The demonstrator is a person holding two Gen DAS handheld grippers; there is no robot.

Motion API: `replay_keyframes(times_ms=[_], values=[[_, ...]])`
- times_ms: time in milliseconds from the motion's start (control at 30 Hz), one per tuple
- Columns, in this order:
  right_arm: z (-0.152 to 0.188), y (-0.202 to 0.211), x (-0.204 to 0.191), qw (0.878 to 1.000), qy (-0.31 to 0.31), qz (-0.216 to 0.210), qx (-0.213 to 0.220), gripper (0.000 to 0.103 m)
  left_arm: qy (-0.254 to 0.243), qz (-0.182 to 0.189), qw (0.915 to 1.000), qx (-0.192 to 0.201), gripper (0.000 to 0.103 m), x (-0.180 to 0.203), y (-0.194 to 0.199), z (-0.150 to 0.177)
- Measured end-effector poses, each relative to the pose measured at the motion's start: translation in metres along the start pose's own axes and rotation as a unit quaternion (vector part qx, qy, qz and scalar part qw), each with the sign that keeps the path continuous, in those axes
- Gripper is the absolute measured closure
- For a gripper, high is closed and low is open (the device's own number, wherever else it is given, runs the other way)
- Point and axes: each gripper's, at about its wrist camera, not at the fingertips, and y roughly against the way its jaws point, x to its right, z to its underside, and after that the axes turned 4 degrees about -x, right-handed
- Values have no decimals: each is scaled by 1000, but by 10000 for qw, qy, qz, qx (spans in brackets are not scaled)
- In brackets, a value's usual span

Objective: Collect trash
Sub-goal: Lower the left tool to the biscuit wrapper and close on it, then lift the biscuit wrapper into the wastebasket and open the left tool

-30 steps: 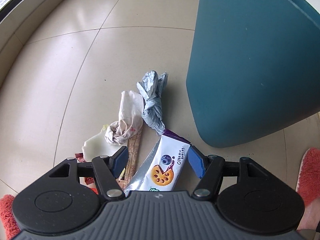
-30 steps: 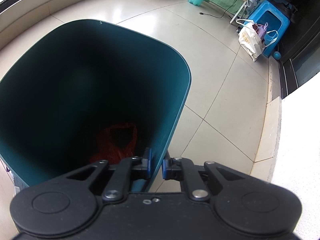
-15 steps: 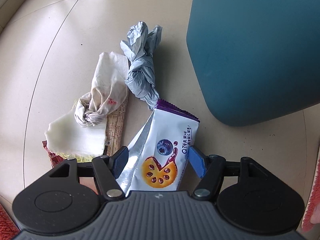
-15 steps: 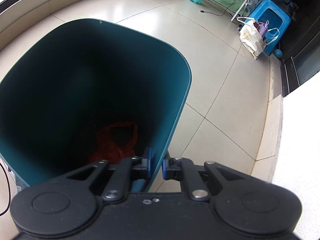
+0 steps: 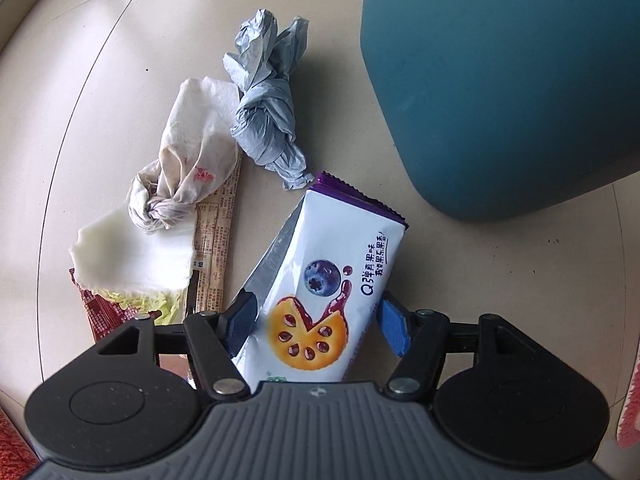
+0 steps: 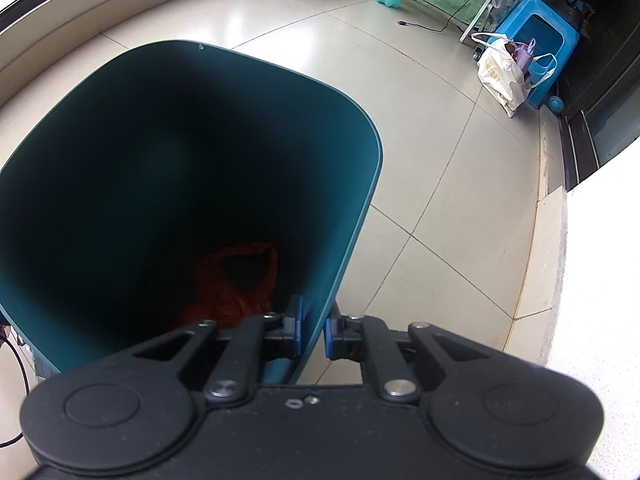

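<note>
The left claw points steeply down at a small heap of trash on the tiled floor, its 2 blue pads set either side of a white snack wrapper with a purple crimped end, a blueberry and a biscuit printed on it. The jaws are closing, with the wrapper lying between them; the left pad sits against the wrapper's silver folded edge, while the right pad shows a thin gap, so the wrapper is not yet pinched. Just beyond the wrapper's purple end lies a knotted grey plastic bag, and touching its left side is a stained white tissue twisted into a knot. The tissue rests partly on a long beige printed strip wrapper, and below it lies a pale piece of cabbage leaf on top of a red patterned packet. The teal bin stands on the floor just right of the heap, close to the snack wrapper's far corner but not touching it. In the right wrist view the right claw is clamped almost fully closed on the bin's thin rim, 1 pad inside the wall and 1 outside. Deep inside the bin lies a crumpled red plastic bag. Far across the floor stand a blue stool with a cream tote bag leaning on it.
</note>
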Motion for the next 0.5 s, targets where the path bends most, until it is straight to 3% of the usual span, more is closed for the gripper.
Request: replay_keyframes(times_ms=[133,300,500], values=[[1,0,-1,10000,14,21,8,93,-52,-131,9999,67,58,0,2,2],[1,1,-4,10000,32,74,20,93,36,-192,9995,229,62,-6,17,4],[0,2,-7,9999,-7,120,6,93,266,-60,9982,535,63,-17,65,4]])
